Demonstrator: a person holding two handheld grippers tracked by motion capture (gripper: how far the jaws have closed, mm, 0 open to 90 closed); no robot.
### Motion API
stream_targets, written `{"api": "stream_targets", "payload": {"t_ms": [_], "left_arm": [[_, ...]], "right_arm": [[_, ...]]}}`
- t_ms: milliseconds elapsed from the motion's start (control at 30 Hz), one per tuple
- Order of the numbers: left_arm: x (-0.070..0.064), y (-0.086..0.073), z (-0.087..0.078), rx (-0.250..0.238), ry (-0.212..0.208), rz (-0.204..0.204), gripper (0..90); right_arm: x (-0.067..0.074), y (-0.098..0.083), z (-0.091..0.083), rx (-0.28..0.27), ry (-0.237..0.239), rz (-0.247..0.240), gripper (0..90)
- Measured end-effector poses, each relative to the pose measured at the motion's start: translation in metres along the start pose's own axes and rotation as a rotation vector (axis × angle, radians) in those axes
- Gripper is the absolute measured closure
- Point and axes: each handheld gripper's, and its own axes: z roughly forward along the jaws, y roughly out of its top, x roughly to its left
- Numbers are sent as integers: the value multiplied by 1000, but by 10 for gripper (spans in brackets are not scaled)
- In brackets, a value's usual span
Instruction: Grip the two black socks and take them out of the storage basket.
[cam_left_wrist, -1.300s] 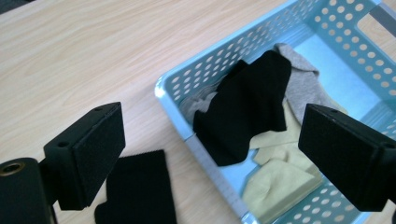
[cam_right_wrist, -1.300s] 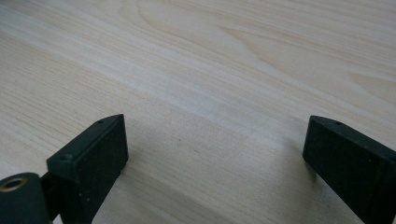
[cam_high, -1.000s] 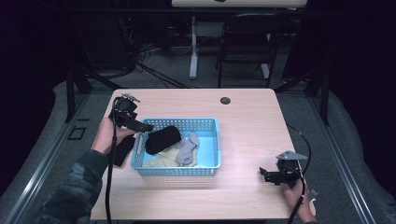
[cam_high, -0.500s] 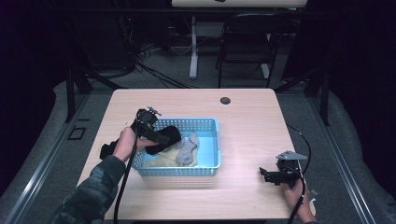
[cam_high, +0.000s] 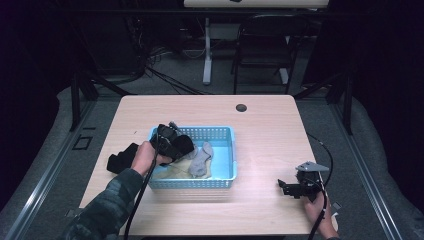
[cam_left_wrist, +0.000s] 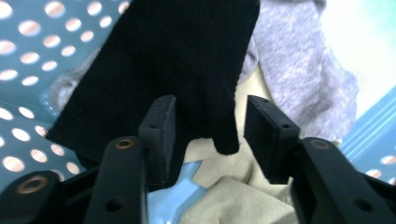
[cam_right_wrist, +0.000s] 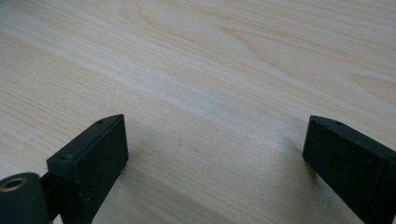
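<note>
Nearest the person, at the table's near right corner, the right gripper (cam_high: 290, 188) rests low over bare wood in the right hand (cam_high: 320, 218), its cable looping back toward the table edge. In the right gripper view its jaws stand spread wide with nothing between them, just the pale wooden table (cam_right_wrist: 224, 70) beneath.

Further in, the left hand (cam_high: 146, 157) in a camouflage sleeve (cam_high: 107, 207) reaches over the near left wall of the blue perforated basket (cam_high: 227, 150). It holds the left gripper (cam_left_wrist: 208, 128), whose jaws are parted on either side of the tip of a black sock (cam_left_wrist: 177, 60); the sock's end hangs in the gap, close against the left pad, and the jaws have not pressed together on it. Under and beside the black sock lie a grey sock (cam_left_wrist: 299, 84) and a cream cloth (cam_left_wrist: 233, 196), all inside the basket.

On the table just left of the basket lies another black garment (cam_high: 120, 159). Toward the far edge there is a round dark grommet hole (cam_high: 241, 107), and beyond the table a chair (cam_high: 262, 50) stands on the floor
</note>
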Motion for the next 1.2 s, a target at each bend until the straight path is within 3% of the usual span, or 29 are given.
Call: {"api": "stream_targets", "payload": {"t_ms": [67,100,133,233,533,800,1200], "left_arm": [[0,-2,1,5,-4,2,706],[2,-3,2,8,-20,4,706],[3,-4,2,6,-24,4,793],[4,-5,-1,-5,-25,16,854],[7,-9,-20,-50,-29,41,865],[11,-10,-54,-111,-22,61,866],[11,-9,-82,-152,-11,85,866]], "right_arm": [[0,0,0,0,0,0,62],[0,0,0,-1,0,0,62],[0,0,0,0,0,0,62],[0,0,0,-1,0,0,62],[0,0,0,0,0,0,62],[0,0,0,0,0,0,62],[0,0,0,0,0,0,62]]}}
